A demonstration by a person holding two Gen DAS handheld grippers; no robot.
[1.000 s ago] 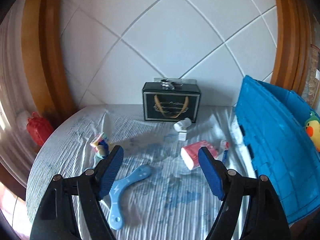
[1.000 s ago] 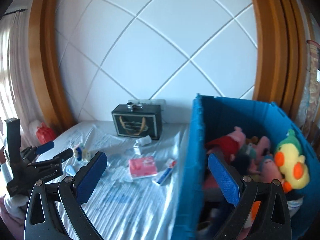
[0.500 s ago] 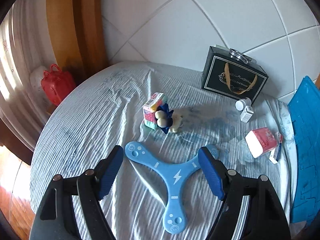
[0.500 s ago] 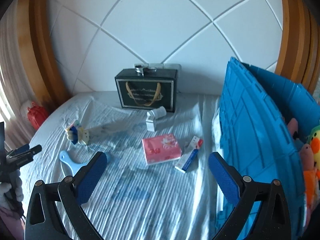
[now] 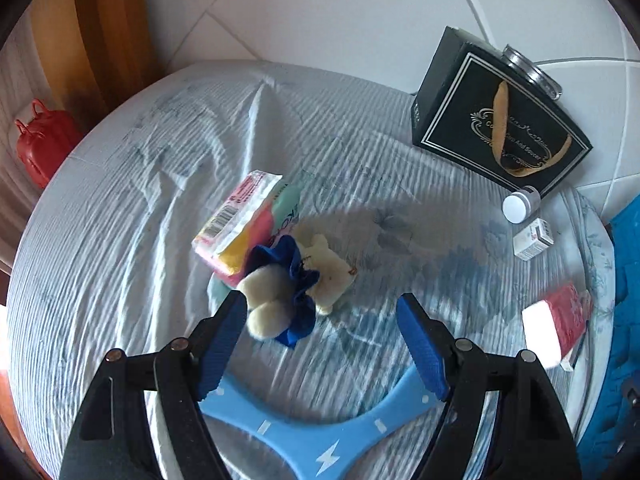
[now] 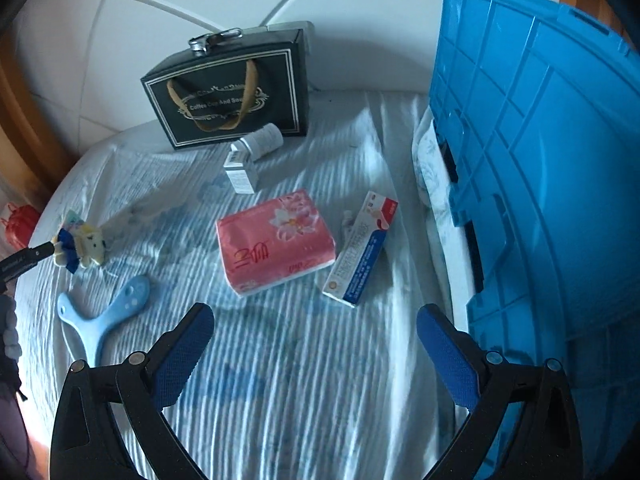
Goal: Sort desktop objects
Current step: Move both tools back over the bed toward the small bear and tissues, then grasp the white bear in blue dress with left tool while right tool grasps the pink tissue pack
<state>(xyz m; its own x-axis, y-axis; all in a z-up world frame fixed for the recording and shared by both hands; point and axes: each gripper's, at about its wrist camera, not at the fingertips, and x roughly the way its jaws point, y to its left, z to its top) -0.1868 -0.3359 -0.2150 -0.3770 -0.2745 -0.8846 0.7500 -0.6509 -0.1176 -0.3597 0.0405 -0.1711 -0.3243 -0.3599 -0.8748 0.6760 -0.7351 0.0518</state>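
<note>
Left wrist view: left gripper [image 5: 320,320] had dropped vs 1 s ago, jaws apart, empty, over the plush toy [image 5: 294,280] beside a snack pack [image 5: 240,222]; blue boomerang [image 5: 316,436] now under the fingers.
Right wrist view: right gripper [image 6: 314,340] dropped too, jaws apart, empty, above the bed [image 6: 300,380] near the pink tissue pack [image 6: 274,240] and toothpaste box [image 6: 360,256]; blue crate [image 6: 540,160] alongside, contents now hidden.

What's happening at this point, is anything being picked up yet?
Nothing is held yet. A person holds two claws over a cloth-covered table. The left claw is open above the small plush toy, one pad beside it. The right claw is open over bare cloth, short of the pink tissue pack and the toothpaste box. The blue bin stands to the right.
</note>
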